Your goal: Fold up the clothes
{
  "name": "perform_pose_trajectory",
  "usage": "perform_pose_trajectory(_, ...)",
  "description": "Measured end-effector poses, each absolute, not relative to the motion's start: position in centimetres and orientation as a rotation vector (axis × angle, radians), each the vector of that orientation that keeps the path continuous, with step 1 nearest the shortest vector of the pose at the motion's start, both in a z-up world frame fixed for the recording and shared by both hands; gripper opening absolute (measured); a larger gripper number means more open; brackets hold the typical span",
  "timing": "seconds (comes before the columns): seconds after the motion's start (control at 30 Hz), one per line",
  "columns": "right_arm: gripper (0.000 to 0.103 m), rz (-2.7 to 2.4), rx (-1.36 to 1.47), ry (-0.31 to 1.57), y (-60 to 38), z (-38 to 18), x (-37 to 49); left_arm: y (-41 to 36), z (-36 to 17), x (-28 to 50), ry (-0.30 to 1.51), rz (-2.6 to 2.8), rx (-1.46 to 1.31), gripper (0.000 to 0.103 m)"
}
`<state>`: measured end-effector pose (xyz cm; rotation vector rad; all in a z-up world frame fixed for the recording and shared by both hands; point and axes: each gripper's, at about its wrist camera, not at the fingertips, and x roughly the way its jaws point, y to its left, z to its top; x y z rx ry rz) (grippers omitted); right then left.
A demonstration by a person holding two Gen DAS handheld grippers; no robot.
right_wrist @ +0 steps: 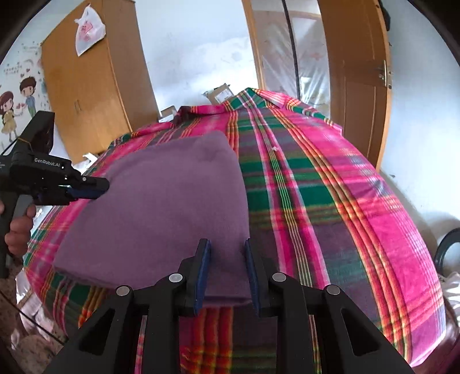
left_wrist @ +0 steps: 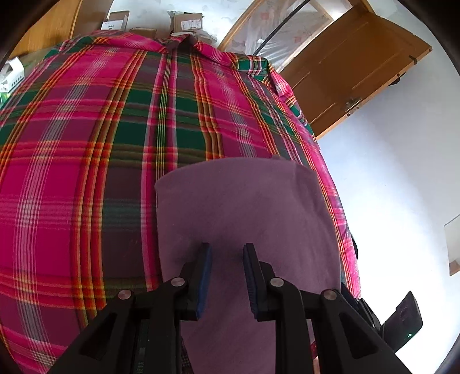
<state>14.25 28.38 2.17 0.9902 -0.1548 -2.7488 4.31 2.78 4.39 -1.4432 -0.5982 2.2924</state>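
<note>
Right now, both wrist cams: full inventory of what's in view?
Folded garment: 1, purple, lying on the plaid sheet, under both grippers.
Plaid sheet: 1, pink, green and orange, covers the bed.
Cardboard boxes: several, brown, beyond the far edge of the bed.
Wardrobe: 1, light brown, against the far wall.
Plastic bag: 1, white, hanging on the wardrobe.
Door: 1, brown wood, standing open.
Wall stickers: cartoon figures, on the wall by the wardrobe.
Left gripper: black, blue pads, jaws open over the garment.
Right gripper: black, blue pads, jaws open at the garment's near corner.
Hand: 1, holding the left gripper's handle.
</note>
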Motion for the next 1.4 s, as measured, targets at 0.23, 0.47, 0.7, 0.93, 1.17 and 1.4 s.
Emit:
perform_pose_trajectory(0.23,0.029,-2.734,1.019,-0.161,29.3,1.5,15.5,1.2,3.3,5.7,-0.643,2.277,-1.444,0.023)
perform_pose_trajectory(0.47,0.032,-2.722,1.058,-0.137,29.2,1.5,15.9,0.3,2.4,6.7,-0.69,2.247,-1.441,0.023)
perform_pose_trajectory(0.7,0.032,-2.761,0.96,-0.183,29.7,4.3,16.3,-0.3,3.0,8.1,-0.677,2.241,-1.454,0.023)
perform_pose_trajectory(0.93,0.032,-2.71,1.013,-0.096,27.4,2.9,14.8,0.3,2.3,9.5,-0.63,2.204,-1.474,0.026)
perform_pose_trajectory(1.17,0.032,-2.68,1.053,-0.117,28.2,2.3,14.5,-0.2,1.2,9.1,-0.668,2.153,-1.507,0.034)
perform_pose_trajectory(1.4,0.035,-2.561,1.127,-0.279,30.2,2.6,12.4,-1.2,0.5,8.4,-0.748,2.068,-1.51,0.038)
